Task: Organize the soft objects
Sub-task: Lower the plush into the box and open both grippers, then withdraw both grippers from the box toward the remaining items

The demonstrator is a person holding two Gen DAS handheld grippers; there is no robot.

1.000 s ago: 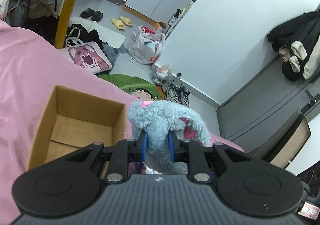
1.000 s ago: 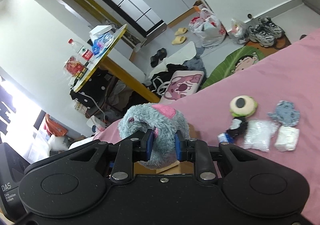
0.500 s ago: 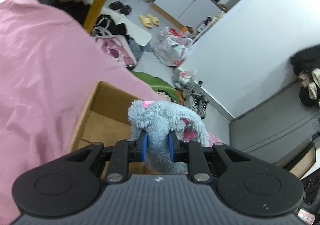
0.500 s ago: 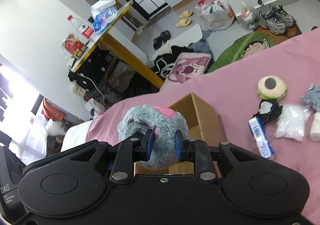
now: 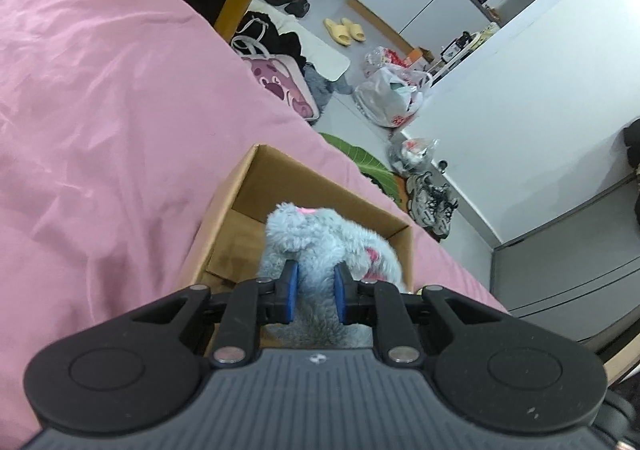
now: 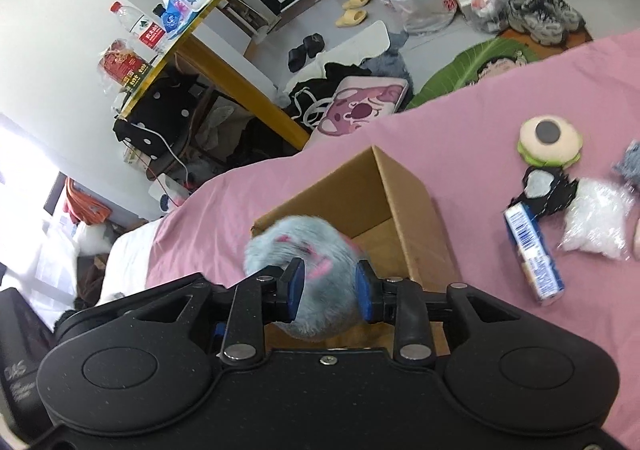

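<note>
Fluffy grey-blue plush toy [image 5: 320, 238] with pink patches, over open cardboard box [image 5: 320, 185]

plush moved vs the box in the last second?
Yes. The grey plush, gripped by both tongs, has come over the cardboard box: it now overlaps the opening in both views, where earlier it sat beside it.

Grey-blue plush toy [image 5: 320, 238] (pink patches), brown cardboard box [image 5: 320, 185], pink bedsheet [image 5: 120, 109]
</note>
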